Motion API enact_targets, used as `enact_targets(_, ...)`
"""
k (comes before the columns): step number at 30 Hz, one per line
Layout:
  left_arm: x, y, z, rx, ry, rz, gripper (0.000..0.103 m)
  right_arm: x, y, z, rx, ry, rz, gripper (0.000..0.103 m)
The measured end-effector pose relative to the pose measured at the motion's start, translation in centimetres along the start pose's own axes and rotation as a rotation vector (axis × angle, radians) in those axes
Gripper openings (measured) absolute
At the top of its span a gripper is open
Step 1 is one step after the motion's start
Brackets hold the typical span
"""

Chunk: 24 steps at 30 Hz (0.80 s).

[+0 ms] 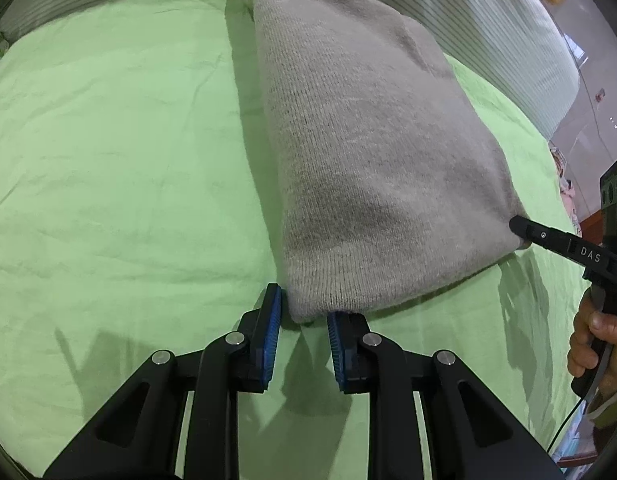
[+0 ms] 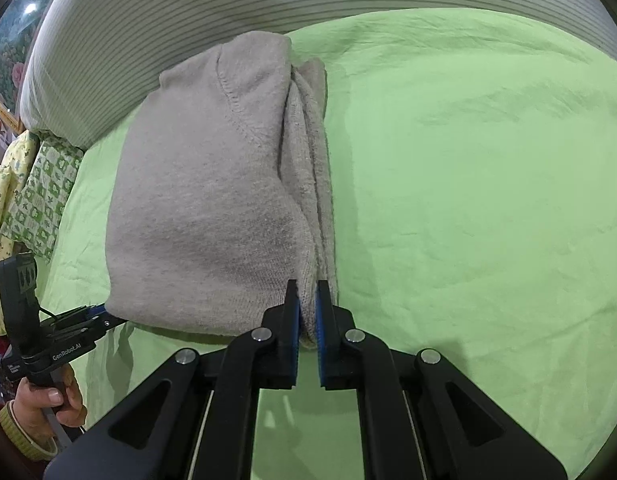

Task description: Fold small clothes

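A beige knit sweater lies folded into a long narrow stack on the green bedsheet. My left gripper holds its jaws apart around the near left corner of the sweater, with a clear gap between the blue pads and the cloth. In the right wrist view the sweater shows its layered folded edge on the right. My right gripper is shut on the near right corner of that sweater. Each gripper also shows in the other's view: the right one, the left one.
A striped white pillow lies along the far edge of the bed. A yellow and green patterned cloth hangs at the left side. The person's hands hold the gripper handles. Open green sheet spreads to the right.
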State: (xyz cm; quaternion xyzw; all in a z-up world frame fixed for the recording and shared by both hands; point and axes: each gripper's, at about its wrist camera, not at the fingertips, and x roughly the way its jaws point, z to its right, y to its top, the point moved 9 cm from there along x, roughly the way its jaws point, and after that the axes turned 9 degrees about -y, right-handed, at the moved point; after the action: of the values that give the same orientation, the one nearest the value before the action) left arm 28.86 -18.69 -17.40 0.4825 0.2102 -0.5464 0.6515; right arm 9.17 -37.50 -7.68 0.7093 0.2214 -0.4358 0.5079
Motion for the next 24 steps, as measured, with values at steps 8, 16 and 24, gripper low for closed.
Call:
enact_targets(8, -3.2, 0.7, 0.9, -0.005, -0.086, 0.023, 0.051, -2.6, 2.1, 0.4, 0.107, 0.041, 0.031, 0.060)
enact_targets(16, -4.0, 4.9, -0.5, -0.179, -0.154, 0.092, 0.062, -1.8, 7.1, -1.0, 0.128, 0.055, 0.111, 0.070)
enact_targets(24, -1.6, 9.3, -0.4, -0.239, -0.181, 0.102, 0.067, 1.6, 9.9, -2.2, 0.139, 0.087, 0.094, 0.071)
